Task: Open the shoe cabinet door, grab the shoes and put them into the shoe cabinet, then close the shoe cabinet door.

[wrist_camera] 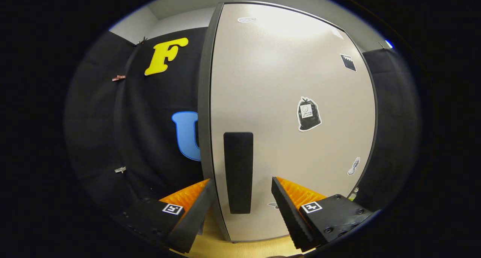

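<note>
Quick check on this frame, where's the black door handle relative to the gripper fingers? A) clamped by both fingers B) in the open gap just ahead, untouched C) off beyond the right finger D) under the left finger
B: the gripper is open, and the black handle on the cabinet door stands in the gap between the fingers, with neither pressing on it.

The shoe cabinet door stands shut before me, a pale beige panel with a dark frame and a few stickers. Its tall black handle hangs near the left edge, just ahead between my spread fingers.
</note>
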Action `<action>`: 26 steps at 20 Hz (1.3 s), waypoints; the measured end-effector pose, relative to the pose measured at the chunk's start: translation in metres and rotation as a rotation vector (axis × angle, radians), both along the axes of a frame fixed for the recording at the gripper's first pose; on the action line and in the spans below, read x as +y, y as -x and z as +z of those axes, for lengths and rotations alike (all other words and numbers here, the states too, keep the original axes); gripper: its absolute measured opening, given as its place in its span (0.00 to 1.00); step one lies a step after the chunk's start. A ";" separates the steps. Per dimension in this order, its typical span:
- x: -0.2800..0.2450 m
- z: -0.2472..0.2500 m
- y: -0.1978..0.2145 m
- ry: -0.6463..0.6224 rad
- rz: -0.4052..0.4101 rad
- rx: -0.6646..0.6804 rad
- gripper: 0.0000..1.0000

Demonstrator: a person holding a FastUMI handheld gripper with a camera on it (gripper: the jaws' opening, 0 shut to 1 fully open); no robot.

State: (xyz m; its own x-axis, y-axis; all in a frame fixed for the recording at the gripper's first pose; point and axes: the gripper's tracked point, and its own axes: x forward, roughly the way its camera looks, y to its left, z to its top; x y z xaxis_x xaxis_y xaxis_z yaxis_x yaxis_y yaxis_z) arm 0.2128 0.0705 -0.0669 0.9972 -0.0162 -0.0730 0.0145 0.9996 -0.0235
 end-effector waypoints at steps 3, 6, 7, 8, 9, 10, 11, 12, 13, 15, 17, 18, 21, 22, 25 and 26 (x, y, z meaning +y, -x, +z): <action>-0.003 -0.002 -0.006 0.000 -0.013 -0.003 0.94; 0.006 -0.004 -0.009 0.003 0.016 -0.003 0.57; 0.008 0.002 -0.001 0.014 0.013 -0.010 0.49; 0.005 -0.004 -0.007 0.019 0.016 0.001 0.41; 0.005 -0.002 -0.008 0.015 0.021 0.002 0.33; 0.006 -0.004 -0.006 0.013 0.024 0.008 0.28; 0.006 -0.003 -0.006 0.016 0.024 0.006 0.27; 0.006 -0.003 -0.007 0.023 0.023 0.005 0.27; 0.006 -0.003 -0.007 0.024 0.024 0.004 0.27; 0.005 -0.003 -0.007 0.024 0.022 0.006 0.27; 0.006 -0.003 -0.006 0.019 0.028 0.009 0.27; 0.006 -0.003 -0.006 0.015 0.031 0.012 0.27; 0.006 -0.003 -0.003 0.028 0.041 0.011 0.27; 0.006 -0.003 -0.002 0.028 0.048 0.011 0.27; 0.006 -0.002 0.005 0.023 0.056 0.013 0.27; 0.007 -0.001 0.008 0.021 0.058 0.012 0.27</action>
State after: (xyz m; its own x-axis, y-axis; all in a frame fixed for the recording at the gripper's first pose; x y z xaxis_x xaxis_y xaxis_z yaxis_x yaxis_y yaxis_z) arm 0.2050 0.0772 -0.0676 0.9955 0.0404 -0.0854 -0.0443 0.9980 -0.0447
